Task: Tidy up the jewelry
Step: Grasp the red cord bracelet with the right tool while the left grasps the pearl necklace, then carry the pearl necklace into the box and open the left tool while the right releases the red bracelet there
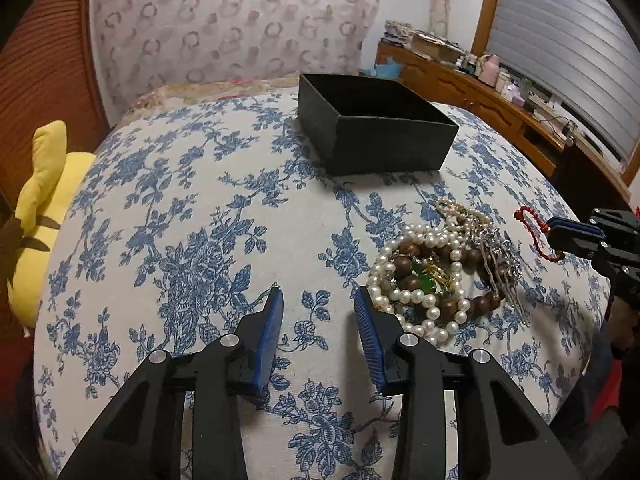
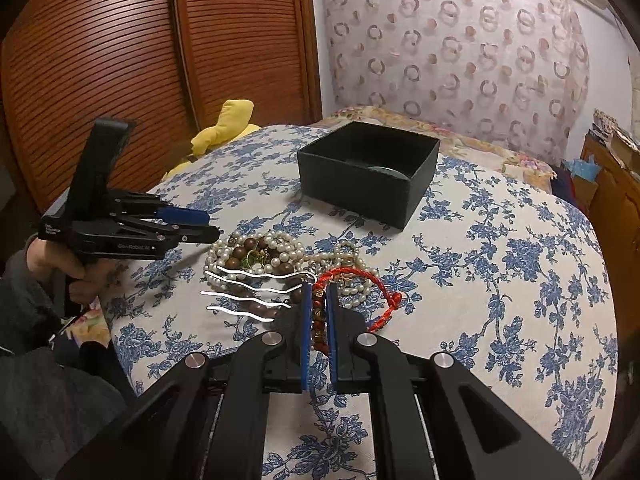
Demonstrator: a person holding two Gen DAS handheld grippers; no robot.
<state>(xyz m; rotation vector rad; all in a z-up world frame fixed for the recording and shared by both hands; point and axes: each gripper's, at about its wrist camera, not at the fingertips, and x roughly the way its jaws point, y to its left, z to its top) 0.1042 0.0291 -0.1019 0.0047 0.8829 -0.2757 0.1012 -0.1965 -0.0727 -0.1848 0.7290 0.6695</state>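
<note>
Jewelry (image 1: 436, 268) lay heaped just right of the left gripper (image 1: 319, 300), whose half-open jaws held nothing. The right gripper (image 2: 319, 296) was clamped on a red bracelet (image 2: 352, 284), lifted clear, likely bound for the black box (image 2: 368, 172) ahead.

Both views are lit by dim, warm indoor light, with colours slightly muted and grain in the darker areas. The left gripper (image 1: 318, 300) casts soft shadows onto the floral cloth (image 1: 200, 220) just beneath its fingers, and the black box (image 1: 372, 128) ahead of it throws a faint shadow on its near side. Strong fisheye distortion bulges the cloth and bends the wardrobe slats (image 2: 120, 60), and dark vignetting fills the corners. Left of the right gripper (image 2: 318, 304), the silver strands (image 2: 248, 292) flare white with glare. Focus stays fairly sharp centrally and softens toward the edges.
</note>
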